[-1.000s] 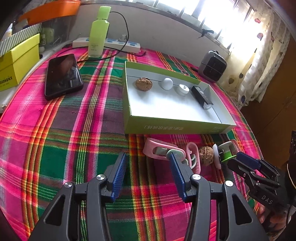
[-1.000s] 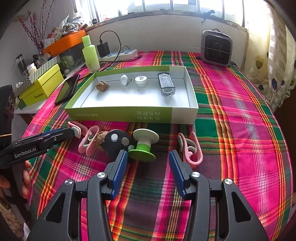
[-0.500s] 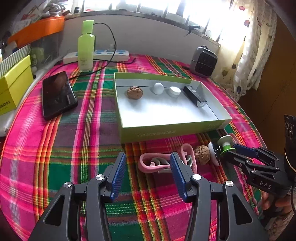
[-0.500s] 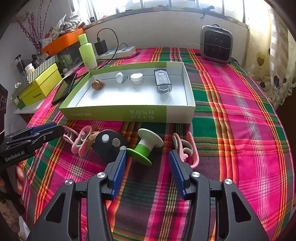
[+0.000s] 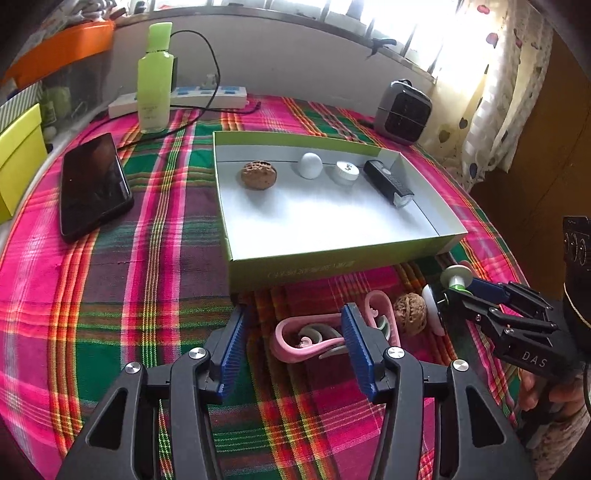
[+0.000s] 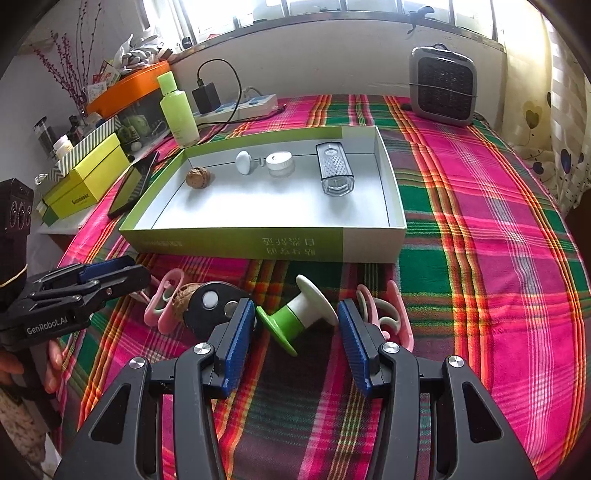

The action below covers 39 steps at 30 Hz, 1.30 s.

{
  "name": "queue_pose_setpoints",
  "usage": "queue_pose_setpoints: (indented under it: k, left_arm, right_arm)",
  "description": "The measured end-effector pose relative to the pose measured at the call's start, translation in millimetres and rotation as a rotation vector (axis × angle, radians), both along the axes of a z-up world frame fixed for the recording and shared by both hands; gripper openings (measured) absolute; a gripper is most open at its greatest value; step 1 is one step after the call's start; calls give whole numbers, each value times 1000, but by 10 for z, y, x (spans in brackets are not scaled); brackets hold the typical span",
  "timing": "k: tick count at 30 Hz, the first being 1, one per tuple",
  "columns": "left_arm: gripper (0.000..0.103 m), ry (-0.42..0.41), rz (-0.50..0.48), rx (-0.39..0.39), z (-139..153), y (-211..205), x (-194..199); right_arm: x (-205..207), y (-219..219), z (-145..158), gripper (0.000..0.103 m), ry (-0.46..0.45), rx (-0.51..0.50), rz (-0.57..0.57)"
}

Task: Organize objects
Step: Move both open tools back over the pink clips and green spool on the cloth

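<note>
L tool (image 5: 291,347) marked "GenRobot.AI" & R tool (image 6: 297,334) marked "DAS" both released; yellow box (image 6: 86,181) label unreadable.

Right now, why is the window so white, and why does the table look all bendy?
In the left wrist view, sunlight washes out the window and curtain to white. In the right wrist view, the window glares too, and the fisheye lens bows the plaid tablecloth stripes; dark corners ring both views.
</note>
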<state>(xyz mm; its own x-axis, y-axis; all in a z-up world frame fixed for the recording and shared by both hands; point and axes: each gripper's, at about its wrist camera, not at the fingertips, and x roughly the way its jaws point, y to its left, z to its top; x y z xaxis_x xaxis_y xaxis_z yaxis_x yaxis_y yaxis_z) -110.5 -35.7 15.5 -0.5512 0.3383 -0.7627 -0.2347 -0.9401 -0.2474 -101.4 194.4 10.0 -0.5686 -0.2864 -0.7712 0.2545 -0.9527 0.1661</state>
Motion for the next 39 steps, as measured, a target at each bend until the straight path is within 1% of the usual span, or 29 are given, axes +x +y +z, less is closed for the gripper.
queue_pose_setpoints:
  k: [4, 9, 10, 11, 14, 19, 23, 27, 30, 33, 36, 39]
  left_arm:
    - [50, -1, 0, 4, -5, -4, 59]
    - [50, -3, -11, 13, -11, 4, 137]
    - [50, -4, -12, 13, -11, 6, 150]
    - [50, -6, -12, 13, -9, 9, 160]
    - [50, -8, -17, 14, -8, 19, 199]
    - [50, -13, -30, 19, -11, 49, 288]
    - [50, -15, -47, 21, -11, 84, 324]
    - [50, 6, -33, -16, 5, 53, 290]
    - [50, 24, -21, -20, 25, -16, 256]
    - [50, 53, -45, -38, 40, -32, 192]
    - [50, 67, -85, -14, 47, -29, 133]
    - [50, 65, -110, -21, 28, 23, 75]
  right_arm:
    - [-33, 2, -30, 48, -5, 5, 16]
    - [8, -3, -2, 48, 24, 6, 39]
    - [13, -2, 2, 45, 26, 5, 39]
    - [18, 0, 6, 44, 29, 7, 38]
    - [31, 8, 10, 44, 33, 11, 37]
    - [89, 44, 28, 44, 35, -1, 39]
    - [148, 79, 39, 44, 24, -31, 48]
    - [229, 88, 19, 44, 16, -30, 51]
    - [263, 110, 35, 44, 19, -41, 48]
    - [275, 112, 45, 44, 21, -41, 48]
    - [282, 115, 38, 44, 19, -48, 45]
    - [273, 112, 13, 44, 11, -47, 40]
